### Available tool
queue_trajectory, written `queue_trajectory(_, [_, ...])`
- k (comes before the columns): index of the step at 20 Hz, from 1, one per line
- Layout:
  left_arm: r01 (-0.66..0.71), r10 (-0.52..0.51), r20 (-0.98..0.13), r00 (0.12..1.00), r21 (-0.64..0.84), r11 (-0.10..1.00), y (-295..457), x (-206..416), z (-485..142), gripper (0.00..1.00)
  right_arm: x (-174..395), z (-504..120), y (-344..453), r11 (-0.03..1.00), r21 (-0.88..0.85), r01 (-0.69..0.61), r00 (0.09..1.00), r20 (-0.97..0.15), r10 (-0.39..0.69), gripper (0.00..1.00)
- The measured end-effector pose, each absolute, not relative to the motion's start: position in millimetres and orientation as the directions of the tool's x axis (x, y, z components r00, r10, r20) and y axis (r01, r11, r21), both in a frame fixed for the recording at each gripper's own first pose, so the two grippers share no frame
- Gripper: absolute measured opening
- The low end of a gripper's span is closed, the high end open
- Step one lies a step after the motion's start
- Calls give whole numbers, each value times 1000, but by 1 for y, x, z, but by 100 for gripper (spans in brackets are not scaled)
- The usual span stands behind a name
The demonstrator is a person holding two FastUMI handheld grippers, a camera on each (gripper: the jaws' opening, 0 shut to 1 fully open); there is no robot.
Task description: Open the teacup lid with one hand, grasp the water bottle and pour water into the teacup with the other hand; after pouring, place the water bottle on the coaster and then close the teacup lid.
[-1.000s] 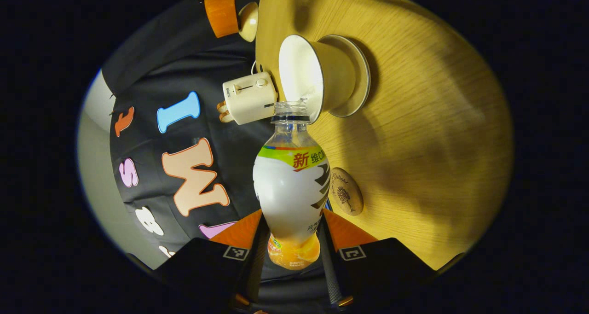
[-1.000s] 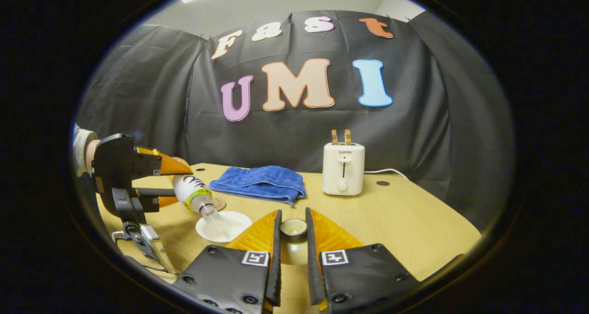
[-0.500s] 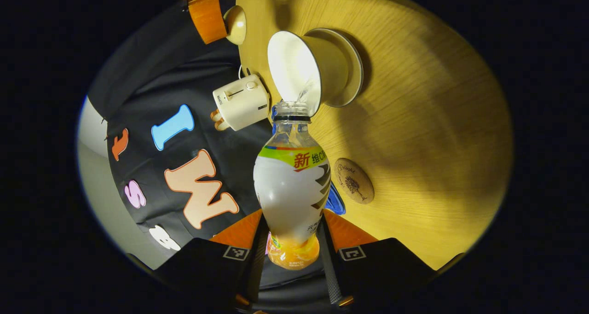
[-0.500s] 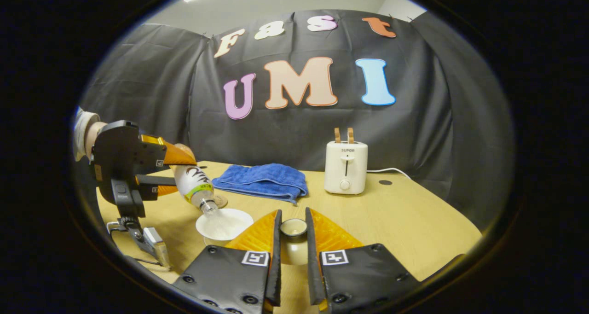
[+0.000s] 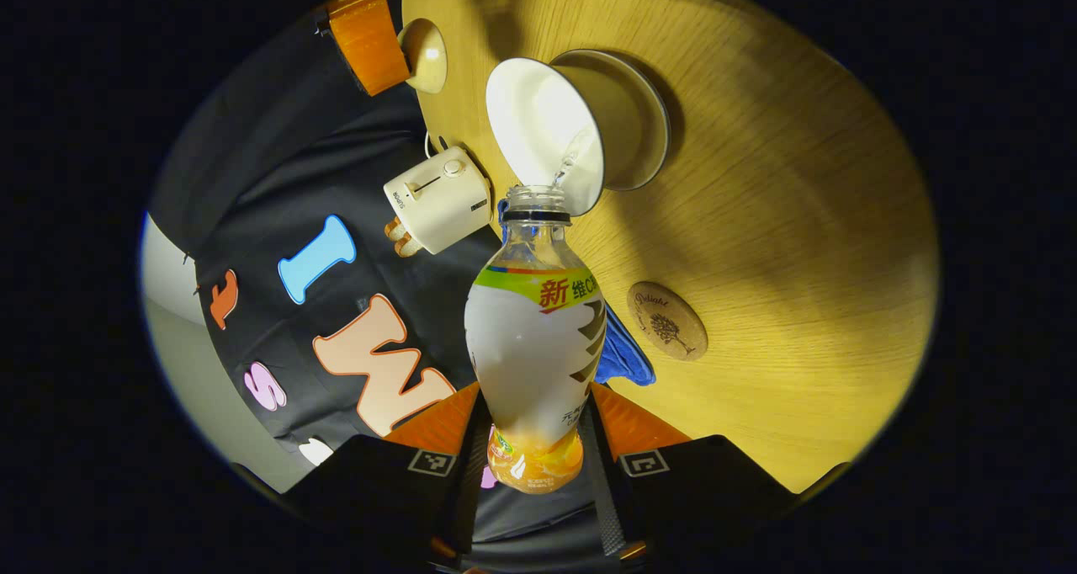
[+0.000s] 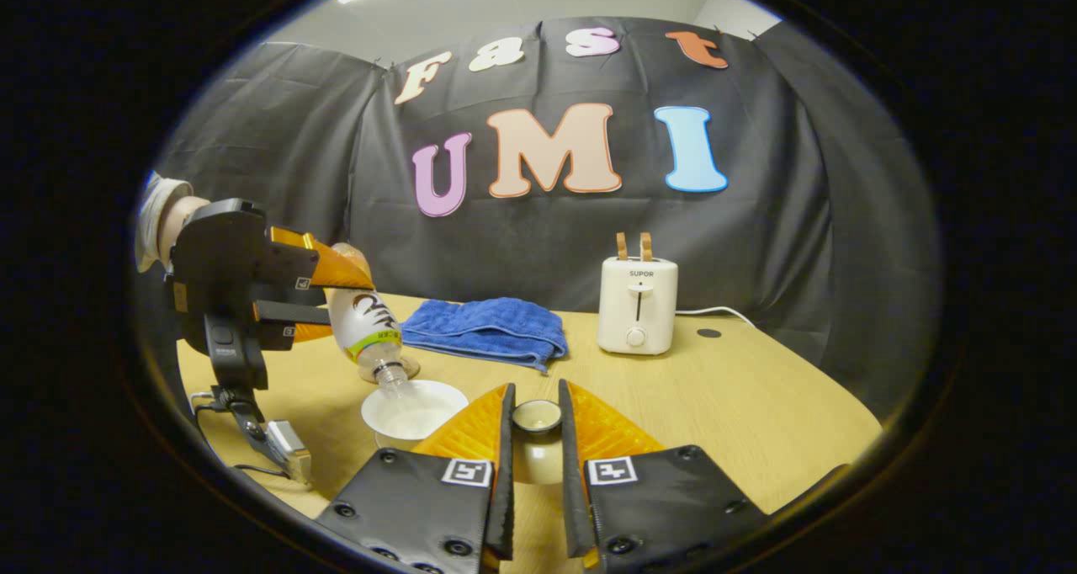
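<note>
Steeper than a second ago, the water bottle (image 6: pixel 363 326) now tips mouth-down, its neck lifted a little above the teacup (image 6: pixel 414 410) in the right gripper view, where it earlier lay flatter and lower. In the left gripper view a thin stream of water runs from the bottle mouth at 12 o'clock of the bottle (image 5: pixel 534 338) into the white bowl of the cup (image 5: pixel 547 132), which stands on its saucer on the bench (image 5: pixel 799 246).

The left tool (image 5: pixel 528 452) is clamped on the bottle's lower body, one finger pressing each side. The right tool (image 6: pixel 536 439) grips the teacup lid (image 6: pixel 536 448) between its two fingers, held off the cup at about 3 o'clock of it.

Pouring looks well under way, and the steeper tilt suggests the flow is being kept up as the bottle empties.

Outward from the cup, the round wooden coaster (image 5: pixel 667 332) lies bare at 5 o'clock of it in the left gripper view, ready for the bottle. A blue towel (image 6: pixel 486 331) lies behind the cup, and a white toaster (image 6: pixel 637 305) stands near the booth wall at 2 o'clock.
</note>
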State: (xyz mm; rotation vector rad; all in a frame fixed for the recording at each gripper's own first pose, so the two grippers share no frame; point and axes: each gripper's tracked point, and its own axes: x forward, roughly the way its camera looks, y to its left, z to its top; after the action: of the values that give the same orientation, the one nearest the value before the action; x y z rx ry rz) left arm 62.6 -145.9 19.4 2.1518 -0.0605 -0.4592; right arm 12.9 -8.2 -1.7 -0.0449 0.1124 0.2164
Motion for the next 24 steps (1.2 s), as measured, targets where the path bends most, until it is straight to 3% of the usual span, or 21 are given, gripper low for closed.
queue_trajectory(11, [86, -215, -291, 932, 756, -649, -158, 65, 33, 55, 18, -5, -11, 976, -28, -216, 970, -119, 211, 28])
queue_trajectory(24, [98, -214, -301, 929, 759, -644, -159, 60, 31, 55, 18, -4, -11, 976, -24, -218, 970, -117, 214, 28])
